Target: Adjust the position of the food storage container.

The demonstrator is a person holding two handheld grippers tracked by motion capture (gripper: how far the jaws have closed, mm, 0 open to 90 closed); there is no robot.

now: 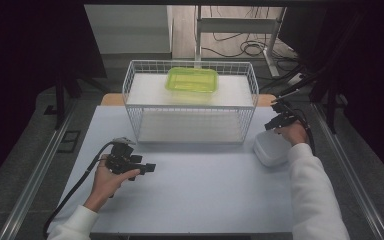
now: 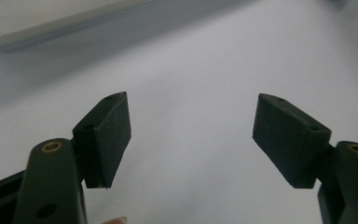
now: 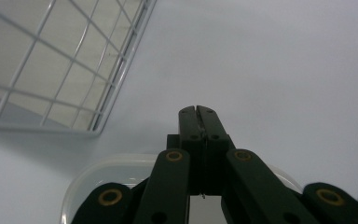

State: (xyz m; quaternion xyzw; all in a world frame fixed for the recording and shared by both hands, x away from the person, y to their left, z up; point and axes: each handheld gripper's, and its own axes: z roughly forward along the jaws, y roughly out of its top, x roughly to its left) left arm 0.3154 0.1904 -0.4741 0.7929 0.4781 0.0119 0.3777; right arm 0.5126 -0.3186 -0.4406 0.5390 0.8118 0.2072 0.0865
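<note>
My left gripper rests low over the white table at the front left, held in a hand. Its jaws stand wide apart in the left gripper view, with only bare tabletop between the pads. My right gripper hovers at the right, just past a white plastic container. In the right gripper view its jaws are pressed together with nothing between them, and the container's rim lies below them.
A white wire rack stands at the middle back of the table, with a lime-green lidded container on its top shelf. The rack's corner is close to the left of my right gripper. Metal rails run along both table sides.
</note>
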